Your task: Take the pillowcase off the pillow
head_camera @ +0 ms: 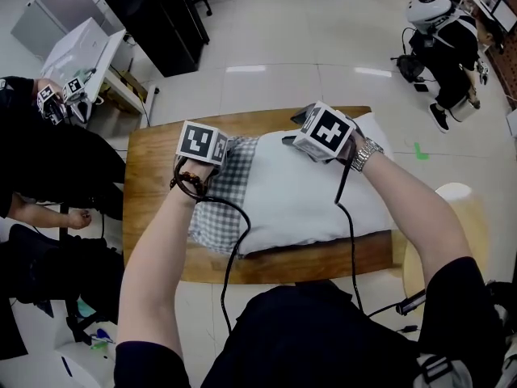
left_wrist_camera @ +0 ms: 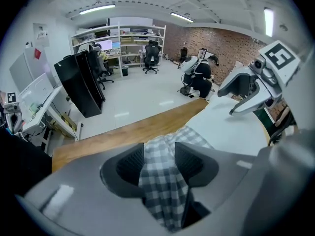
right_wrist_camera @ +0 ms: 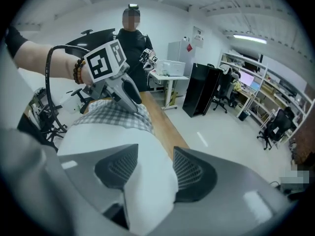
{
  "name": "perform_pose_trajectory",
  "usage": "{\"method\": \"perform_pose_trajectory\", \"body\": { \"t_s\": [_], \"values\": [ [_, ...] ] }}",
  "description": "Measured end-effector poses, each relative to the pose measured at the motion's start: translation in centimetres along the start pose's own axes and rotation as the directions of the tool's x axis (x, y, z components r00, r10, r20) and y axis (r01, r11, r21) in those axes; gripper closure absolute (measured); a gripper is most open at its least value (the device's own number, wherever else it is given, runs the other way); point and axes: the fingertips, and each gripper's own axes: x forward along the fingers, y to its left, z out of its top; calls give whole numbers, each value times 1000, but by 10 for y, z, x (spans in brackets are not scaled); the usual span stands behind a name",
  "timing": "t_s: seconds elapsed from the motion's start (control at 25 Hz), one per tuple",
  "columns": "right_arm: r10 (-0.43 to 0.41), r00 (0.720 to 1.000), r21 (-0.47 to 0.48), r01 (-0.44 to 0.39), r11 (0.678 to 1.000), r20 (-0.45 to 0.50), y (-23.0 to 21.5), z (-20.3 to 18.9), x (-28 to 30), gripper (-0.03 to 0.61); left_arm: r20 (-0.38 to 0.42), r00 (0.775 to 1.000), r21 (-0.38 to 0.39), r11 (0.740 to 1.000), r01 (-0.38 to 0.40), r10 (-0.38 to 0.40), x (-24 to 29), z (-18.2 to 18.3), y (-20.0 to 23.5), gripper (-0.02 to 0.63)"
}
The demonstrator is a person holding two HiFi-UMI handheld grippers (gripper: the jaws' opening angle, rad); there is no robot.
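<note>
A white pillow (head_camera: 299, 192) lies across the wooden table (head_camera: 153, 176). The checked pillowcase (head_camera: 218, 208) is bunched over the pillow's left end. My left gripper (head_camera: 220, 148) sits at that end, and in the left gripper view its jaws (left_wrist_camera: 160, 163) are shut on a fold of the checked pillowcase (left_wrist_camera: 162, 181). My right gripper (head_camera: 295, 126) is at the pillow's far right edge. The right gripper view shows it (right_wrist_camera: 155, 168) shut on a bulge of the bare white pillow (right_wrist_camera: 147, 191). Each gripper appears in the other's view: right gripper (left_wrist_camera: 227, 101), left gripper (right_wrist_camera: 134, 98).
A person in black (head_camera: 48, 160) stands close to the table's left side. A black cabinet (head_camera: 153, 14) and white desk (head_camera: 81, 47) are beyond it. A crouched figure in black with a white helmet (head_camera: 440, 39) is at the far right. A pale round stool (head_camera: 460, 204) is by my right arm.
</note>
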Motion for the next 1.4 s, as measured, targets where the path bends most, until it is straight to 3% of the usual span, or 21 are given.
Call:
{"method": "perform_pose_trajectory", "body": {
  "t_s": [0.36, 0.6, 0.68, 0.84, 1.4],
  "values": [
    [91, 996, 75, -88, 993, -26, -24, -7, 37, 328, -123, 992, -2, 1000, 29, -29, 39, -7, 7, 414],
    [200, 969, 181, -173, 968, -142, -23, -38, 66, 321, -164, 986, 1, 1000, 30, -29, 49, -10, 12, 475],
    [223, 959, 195, -188, 963, -176, -19, -44, 72, 394, -179, 984, 25, 999, 25, -20, 51, -12, 13, 516],
    [199, 960, 159, -169, 973, -198, -22, -40, 76, 566, -176, 984, 46, 999, 5, 3, 54, -8, 22, 585],
    [50, 983, 175, -18, 984, -176, -32, -39, 31, 572, -74, 990, -48, 992, -120, 117, 18, -10, 64, 600]
  ]
}}
